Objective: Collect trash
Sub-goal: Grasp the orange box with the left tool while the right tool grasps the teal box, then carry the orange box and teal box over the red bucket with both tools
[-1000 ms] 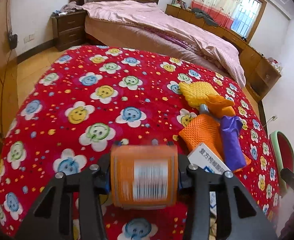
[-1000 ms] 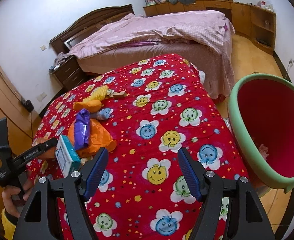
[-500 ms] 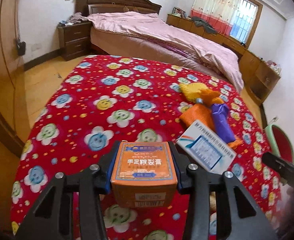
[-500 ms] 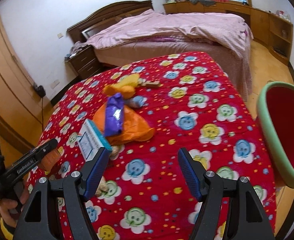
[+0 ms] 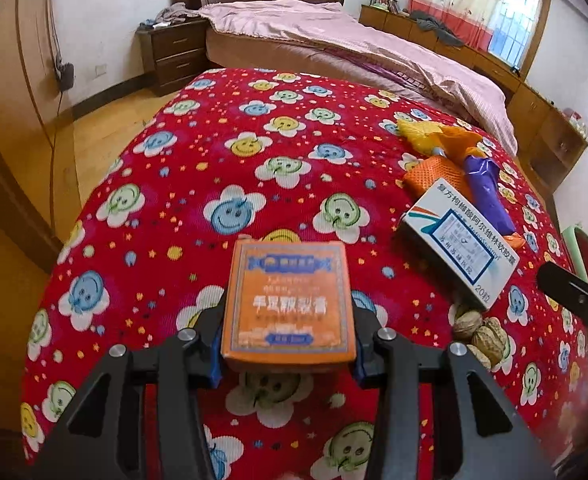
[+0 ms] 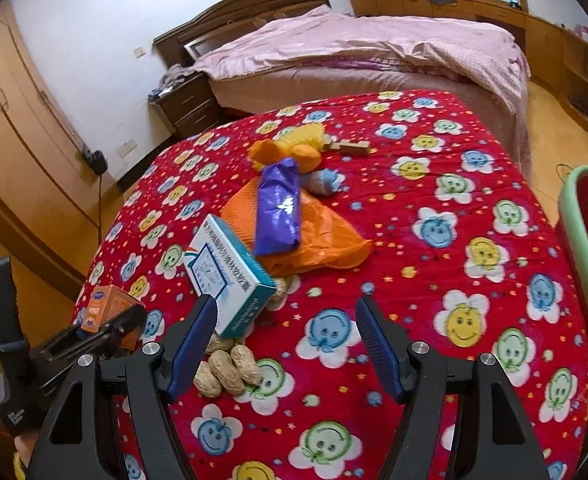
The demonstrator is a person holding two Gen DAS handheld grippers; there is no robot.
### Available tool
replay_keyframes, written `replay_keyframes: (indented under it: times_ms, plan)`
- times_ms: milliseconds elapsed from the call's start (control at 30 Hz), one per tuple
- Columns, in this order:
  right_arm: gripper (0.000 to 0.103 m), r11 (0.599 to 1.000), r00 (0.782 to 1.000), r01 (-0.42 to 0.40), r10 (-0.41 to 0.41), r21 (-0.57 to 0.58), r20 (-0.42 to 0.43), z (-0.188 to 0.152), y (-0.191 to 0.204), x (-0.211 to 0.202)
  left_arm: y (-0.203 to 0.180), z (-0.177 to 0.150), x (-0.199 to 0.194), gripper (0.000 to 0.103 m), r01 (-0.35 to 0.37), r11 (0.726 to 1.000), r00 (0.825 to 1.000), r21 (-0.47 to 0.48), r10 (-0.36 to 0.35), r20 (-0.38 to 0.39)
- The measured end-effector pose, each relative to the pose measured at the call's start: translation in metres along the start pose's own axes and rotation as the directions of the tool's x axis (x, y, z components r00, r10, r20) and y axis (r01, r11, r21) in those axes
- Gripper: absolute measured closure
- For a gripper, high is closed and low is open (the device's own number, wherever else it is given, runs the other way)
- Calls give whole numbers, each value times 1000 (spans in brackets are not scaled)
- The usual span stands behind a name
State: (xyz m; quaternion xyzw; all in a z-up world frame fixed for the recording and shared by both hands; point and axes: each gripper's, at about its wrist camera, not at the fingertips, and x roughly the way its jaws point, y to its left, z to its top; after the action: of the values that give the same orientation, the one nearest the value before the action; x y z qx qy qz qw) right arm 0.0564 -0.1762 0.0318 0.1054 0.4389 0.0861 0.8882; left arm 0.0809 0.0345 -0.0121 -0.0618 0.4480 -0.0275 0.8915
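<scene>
One wooden block (image 6: 352,146) (right view only)

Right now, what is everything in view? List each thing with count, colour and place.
orange box: 1, orange, clamped in left gripper
white box: 1, white and teal, on the blanket, propped over the peanuts
peanuts: several, tan, by the white box
purple wrapper: 1, purple, on the orange bag
orange bag: 1, orange, mid-blanket
yellow net: 1, yellow, behind the bag
blanket: 1, red with smiley flowers
bin: 1, green rim, red inside, right edge
bed: 1, pink cover, behind
left gripper: shut on the orange box
right gripper: open, empty
</scene>
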Motion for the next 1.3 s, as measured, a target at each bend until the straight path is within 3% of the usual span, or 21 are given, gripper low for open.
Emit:
replay_keyframes:
  times_ms: [233,433,467,533,800,1067,1300]
  plan:
    - [30,998,997,-57,56,-6,-52,1,11,28,5,3,-15,57,43,999,997,-6,-42,58]
    - [31,997,995,-74,76,23,-61,4,14,45,23,10,-23,57,52,996,996,-72,-47,73]
    - [33,997,996,-75,76,26,-53,4,14,45,26,9,-23,57,55,995,996,-80,-49,73]
    - [52,996,995,-83,84,27,-50,5,15,46,30,9,-23,57,51,995,996,-91,-45,71]
    - [78,987,987,-157,158,40,-9,-1,16,29,40,9,-31,57,72,989,995,-129,-61,83]
    - [85,979,978,-202,201,9,63,-8,25,-12,35,8,-51,57,112,986,988,-121,-98,120]
    - [85,985,974,-174,173,-1,143,-12,21,-51,15,7,-65,57,169,983,979,-71,-159,129]
